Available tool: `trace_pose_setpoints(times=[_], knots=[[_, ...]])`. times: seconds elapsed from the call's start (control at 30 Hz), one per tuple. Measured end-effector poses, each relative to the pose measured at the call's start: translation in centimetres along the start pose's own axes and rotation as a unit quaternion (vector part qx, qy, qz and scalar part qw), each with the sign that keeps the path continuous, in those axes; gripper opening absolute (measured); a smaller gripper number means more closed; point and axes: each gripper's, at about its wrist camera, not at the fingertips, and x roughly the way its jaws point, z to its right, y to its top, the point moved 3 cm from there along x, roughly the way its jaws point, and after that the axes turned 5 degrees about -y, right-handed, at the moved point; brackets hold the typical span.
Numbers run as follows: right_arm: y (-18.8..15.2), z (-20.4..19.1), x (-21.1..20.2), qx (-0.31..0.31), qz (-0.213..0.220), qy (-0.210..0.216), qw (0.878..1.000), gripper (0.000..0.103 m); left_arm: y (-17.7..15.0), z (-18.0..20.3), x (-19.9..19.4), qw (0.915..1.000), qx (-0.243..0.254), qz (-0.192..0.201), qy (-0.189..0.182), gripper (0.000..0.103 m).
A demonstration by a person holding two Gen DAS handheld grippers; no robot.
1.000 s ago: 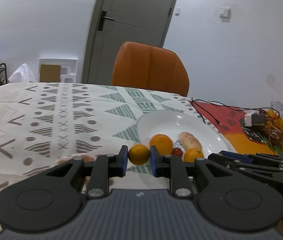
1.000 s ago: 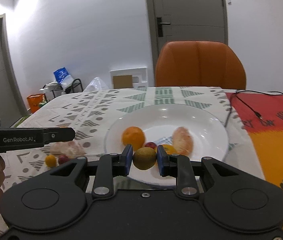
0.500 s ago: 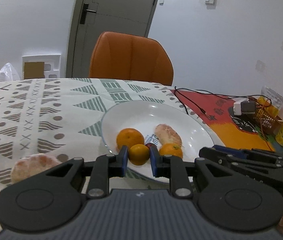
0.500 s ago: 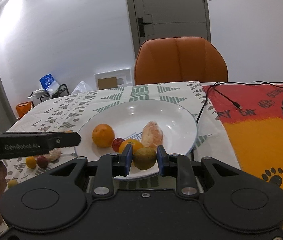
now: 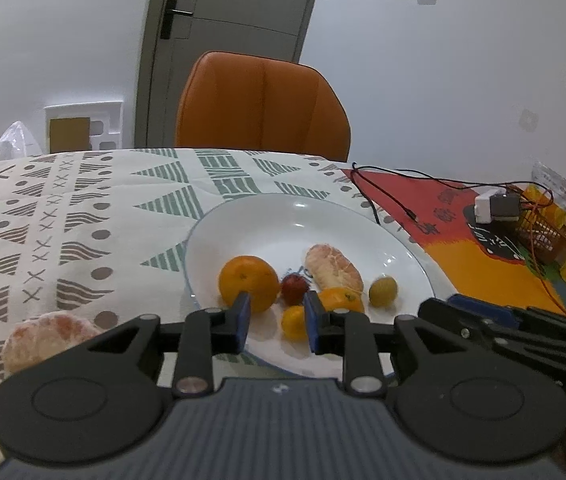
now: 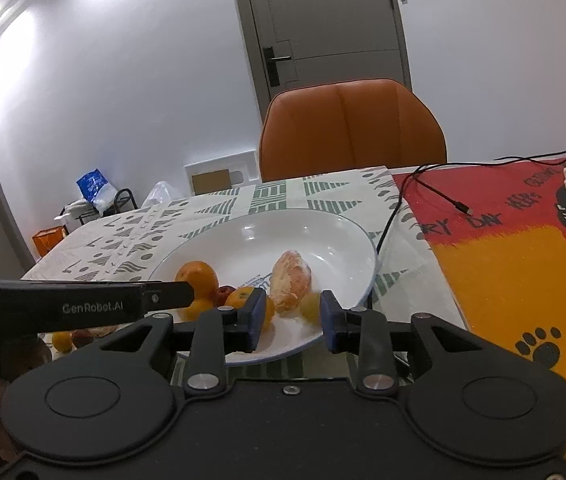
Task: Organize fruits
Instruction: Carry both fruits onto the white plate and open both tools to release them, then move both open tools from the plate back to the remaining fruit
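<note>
Resting in white plate (image 5: 363, 216), small orange fruit (image 5: 294, 322) and green fruit (image 5: 383, 290) were seen; left hand-held gripper (image 5: 276, 323) and right hand-held gripper (image 6: 291, 316) were held spread, nothing gripped.

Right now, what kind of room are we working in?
Probably a home dining room: a table under a patterned cloth, an orange chair pulled up to it, a plate of fruit, and an interior door behind.
</note>
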Motion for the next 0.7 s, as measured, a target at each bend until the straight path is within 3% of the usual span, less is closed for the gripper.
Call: trace_pose_setpoints(times=[0.07, 0.23, 0.33, 0.4, 0.47, 0.6, 0.7], knots=[[0.0, 0.0, -0.2, 0.002, 0.005, 0.000, 1.000, 0.045, 0.1, -0.4, -0.5, 1.0000, -0.003, 0.003, 0.007, 0.031], [0.0, -0.4, -0.2, 0.002, 0.008, 0.004, 1.000, 0.051, 0.3, -1.7, -2.1, 0.9994, -0.013, 0.013, 0.028, 0.048], [0.0, -1.0, -0.4, -0.001, 0.011, 0.007, 1.000, 0.062, 0.3, -2.5, -3.4, 0.9987, -0.015, 0.024, 0.042, 0.060], [0.1, -1.4, -0.5, -0.002, 0.014, 0.011, 1.000, 0.075, 0.2, -3.0, -4.1, 0.9980, -0.018, 0.028, 0.054, 0.075], [0.2, -2.0, -0.8, -0.001, 0.018, 0.015, 1.000, 0.086, 0.1, -3.8, -5.0, 0.9969, -0.024, 0.037, 0.065, 0.080], [0.3, -3.2, -1.1, -0.007, 0.028, 0.024, 0.999, 0.100, -0.4, -5.3, -6.7, 0.9946, -0.040, 0.042, 0.086, 0.084], [0.3, -4.0, -1.3, -0.010, 0.028, 0.034, 0.999, 0.103, -0.8, -6.1, -8.0, 0.9933, -0.047, 0.048, 0.095, 0.085]])
